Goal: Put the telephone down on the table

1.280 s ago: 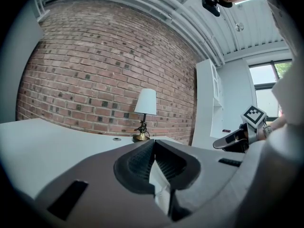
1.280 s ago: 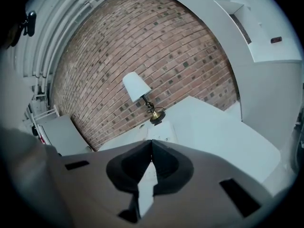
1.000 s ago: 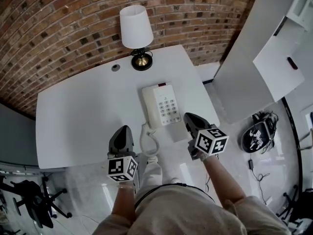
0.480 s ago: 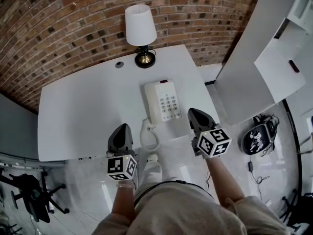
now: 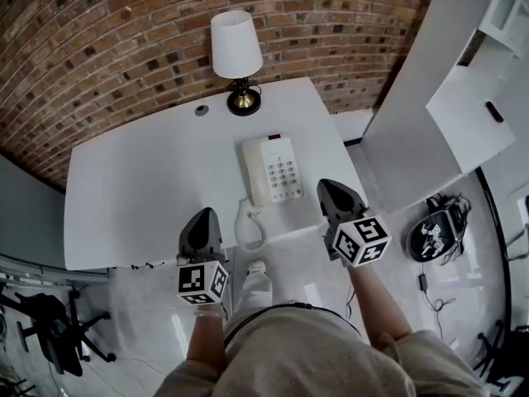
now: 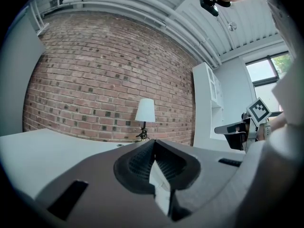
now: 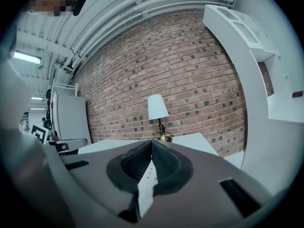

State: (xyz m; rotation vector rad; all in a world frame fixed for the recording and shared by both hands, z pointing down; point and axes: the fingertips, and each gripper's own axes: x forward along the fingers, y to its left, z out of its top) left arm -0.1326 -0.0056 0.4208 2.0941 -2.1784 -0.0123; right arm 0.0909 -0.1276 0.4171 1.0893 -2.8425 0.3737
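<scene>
The phone (image 5: pixel 273 170) lies flat on the table (image 5: pixel 140 188). The left gripper (image 5: pixel 204 217) hangs near the phone's left and the right gripper (image 5: pixel 332 193) just right of it. Both have jaws together, empty.

Head view looks down; gripper views, seemingly level, share the lamp (image 6: pixel 145 111).

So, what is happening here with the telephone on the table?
A person holds tongs in each hand, standing at a white table. The white push-button telephone already lies flat on the table near its front edge, with its coiled white cord beside it. The left tongs and the right tongs are both shut and empty, one on each side of the telephone, touching nothing. A white-shaded lamp stands at the back.
</scene>
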